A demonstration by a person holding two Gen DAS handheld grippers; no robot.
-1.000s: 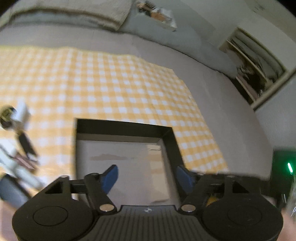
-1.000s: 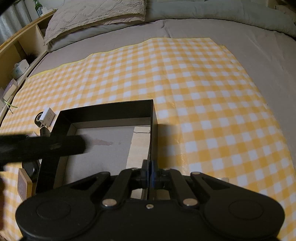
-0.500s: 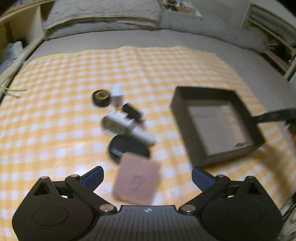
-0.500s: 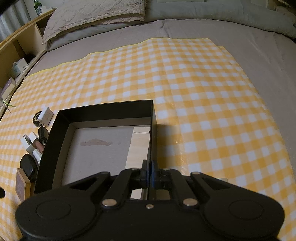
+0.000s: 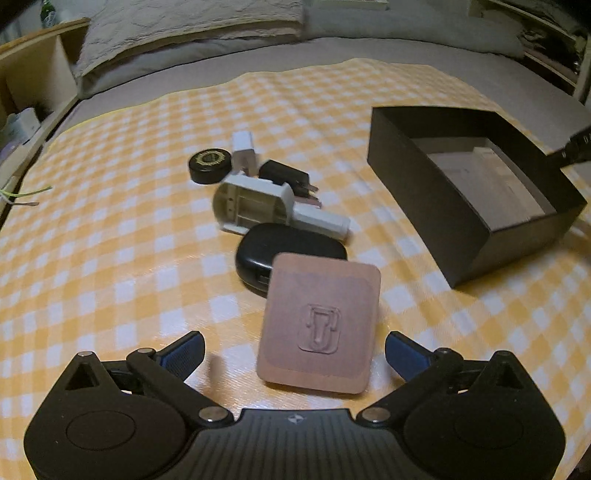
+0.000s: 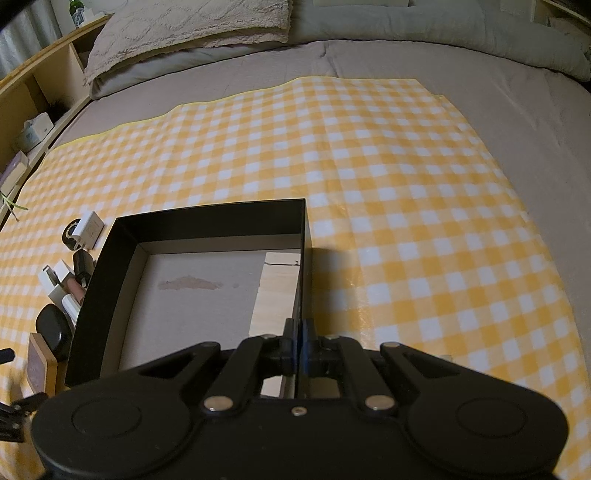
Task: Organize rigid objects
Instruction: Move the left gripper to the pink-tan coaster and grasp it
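A brown square pad [image 5: 319, 325] with an embossed mark lies on the yellow checked cloth [image 5: 110, 258], between the wide-apart fingers of my left gripper [image 5: 293, 350]; the pads do not touch it. Behind it sit a black oval case [image 5: 288, 254], a white plastic part [image 5: 255, 205], a white tube [image 5: 321, 219], a black plug [image 5: 284, 173], a white charger [image 5: 243, 149] and a round black tin [image 5: 210, 166]. The open black box [image 5: 461, 221] stands to the right. My right gripper [image 6: 297, 343] is shut on the thin right wall of the black box [image 6: 207, 218].
The cloth covers a grey bed with a pillow [image 6: 192, 26] at the far end. A wooden shelf [image 5: 33, 77] runs along the left side. The cloth [image 6: 424, 240] spreads right of the box. The box holds only a cardboard floor [image 6: 192, 295].
My left gripper swung from above the box over to the pile on the left, opened wide and came down around the brown pad. The right gripper and box stayed still.
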